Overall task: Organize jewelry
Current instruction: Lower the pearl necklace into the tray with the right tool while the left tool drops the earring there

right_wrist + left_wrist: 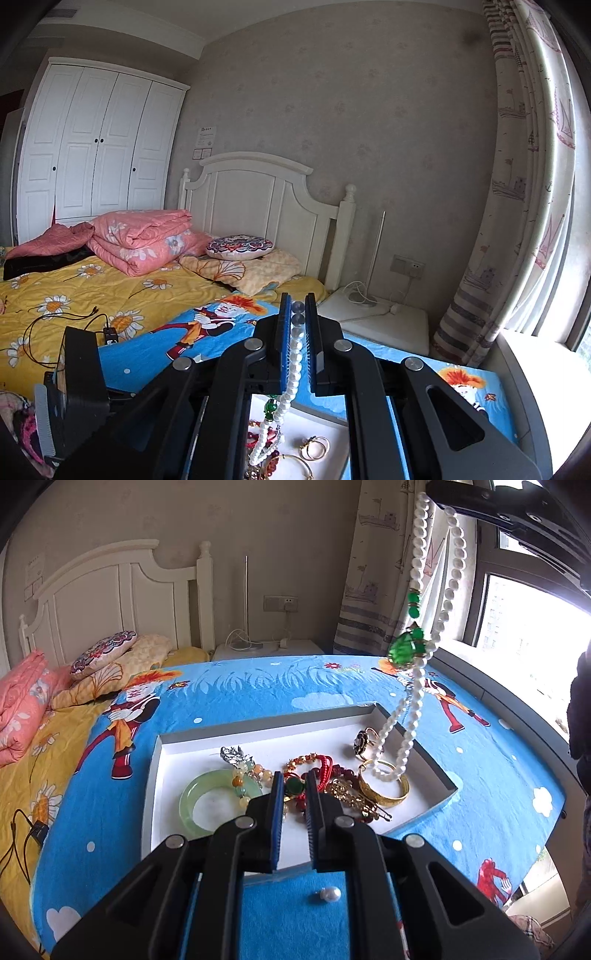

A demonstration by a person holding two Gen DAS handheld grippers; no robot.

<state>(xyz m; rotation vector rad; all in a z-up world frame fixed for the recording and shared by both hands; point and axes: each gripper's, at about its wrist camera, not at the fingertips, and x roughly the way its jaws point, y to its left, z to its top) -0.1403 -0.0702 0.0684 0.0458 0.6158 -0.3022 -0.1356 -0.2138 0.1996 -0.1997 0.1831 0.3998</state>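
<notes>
In the left wrist view, the left gripper (295, 781) is held slightly parted over the tray (436, 764), nothing being gripped. In the right wrist view, the pearl necklace (294, 363) is clamped by the right gripper (297, 306), its loop hung toward the tray's right edge.

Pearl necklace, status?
Right gripper shut on pearl necklace, lifted. Its lower loop hangs at the gold bangle in the tray. Left gripper open over the pile.

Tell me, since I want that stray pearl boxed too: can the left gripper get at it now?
Probably yes: the loose pearl lies bare on the blue blanket just under the left gripper, whose jaws hold nothing.
</notes>
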